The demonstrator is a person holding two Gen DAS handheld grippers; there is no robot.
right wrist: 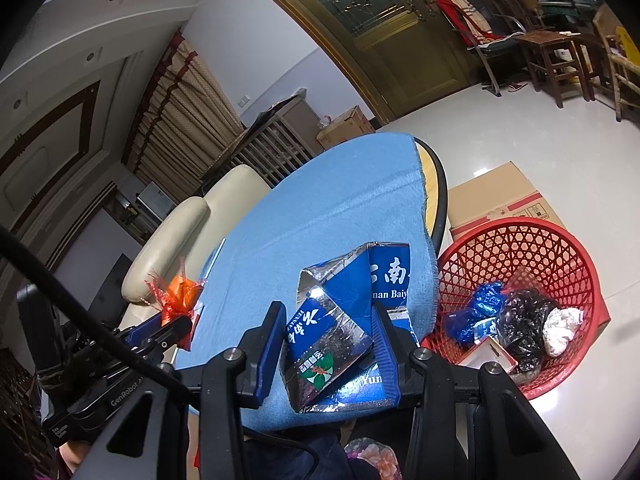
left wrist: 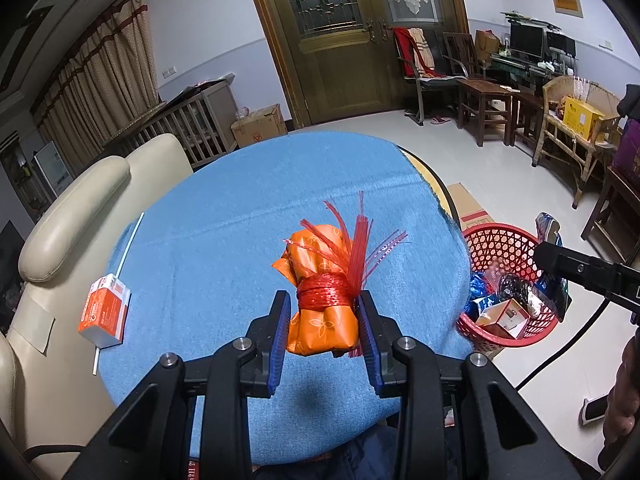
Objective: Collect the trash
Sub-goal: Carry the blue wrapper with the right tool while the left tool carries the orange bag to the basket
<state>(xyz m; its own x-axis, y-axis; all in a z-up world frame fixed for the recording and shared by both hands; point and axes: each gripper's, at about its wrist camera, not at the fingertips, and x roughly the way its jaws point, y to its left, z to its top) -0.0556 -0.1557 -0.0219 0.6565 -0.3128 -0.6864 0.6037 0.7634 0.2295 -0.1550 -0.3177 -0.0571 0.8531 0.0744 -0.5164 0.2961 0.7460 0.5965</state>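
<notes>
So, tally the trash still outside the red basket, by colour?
Orange: 2, wrapped bundle in left tongs, small carton on the blue cloth
Blue: 1, flattened box in right tongs
Total: 3

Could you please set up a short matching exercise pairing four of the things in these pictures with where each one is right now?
Things:
1. orange bundle
2. blue carton
3. small orange box
4. black bag

Places:
A. in the red basket
B. in the left tongs
C. lying on the blue cloth
D. in the right tongs

Pairs: 1-B, 2-D, 3-C, 4-A
</notes>
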